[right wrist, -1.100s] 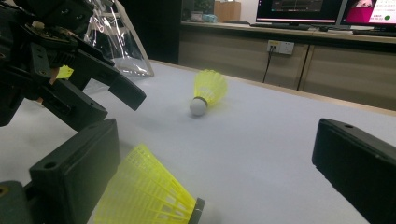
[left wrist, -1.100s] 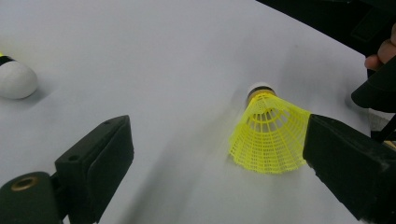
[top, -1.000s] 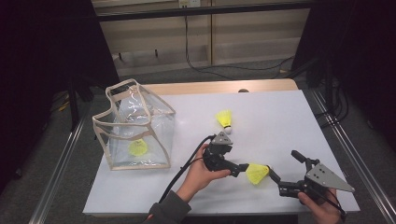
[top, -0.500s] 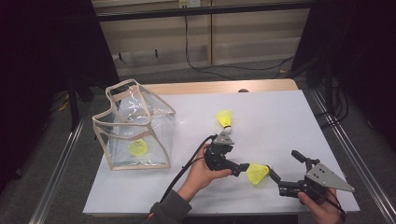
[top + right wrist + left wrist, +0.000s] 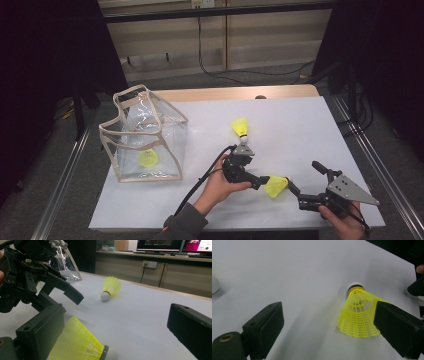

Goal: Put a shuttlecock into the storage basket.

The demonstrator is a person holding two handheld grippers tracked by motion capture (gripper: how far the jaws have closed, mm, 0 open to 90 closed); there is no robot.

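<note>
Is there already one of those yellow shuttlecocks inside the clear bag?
Yes, the high view shows a yellow shuttlecock lying on the bottom of the clear bag, seen through its transparent wall.

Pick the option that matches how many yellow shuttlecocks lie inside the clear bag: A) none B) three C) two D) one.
D: in the high view one yellow shuttlecock rests on the bottom of the clear bag, while the other two shuttlecocks lie out on the white table.

Black, blocky jaws are carried by both grippers; a grey three-cornered plate tops the right gripper (image 5: 312, 187), and a black cable trails from the left gripper (image 5: 255, 172). A dark grey sleeve (image 5: 185, 225) is worn.
</note>
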